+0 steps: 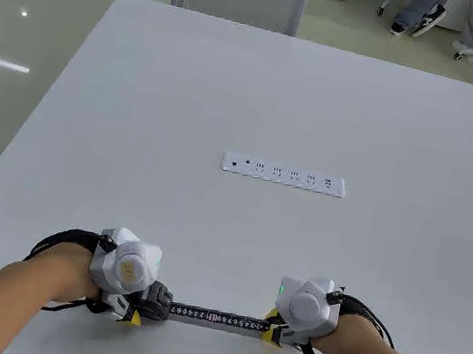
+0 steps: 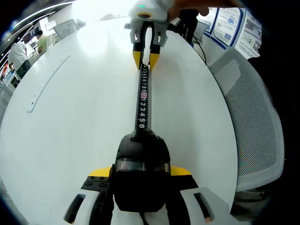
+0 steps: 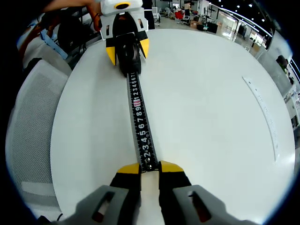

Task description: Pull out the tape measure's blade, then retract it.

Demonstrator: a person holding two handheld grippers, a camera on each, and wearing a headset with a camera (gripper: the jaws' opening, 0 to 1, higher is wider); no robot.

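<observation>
Rigid tape-measure case [image 2: 142, 161] clenched in left tool [image 2: 140, 174]; thin, likely springy, slippery blade [image 3: 139, 117] pinched at tip by right tool [image 3: 149, 167].

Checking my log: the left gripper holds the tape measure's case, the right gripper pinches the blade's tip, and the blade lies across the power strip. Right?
No: the head view shows the blade well apart from the power strip, which lies farther off on the table. The left gripper does hold the case and the right gripper does pinch the blade's tip.
</observation>
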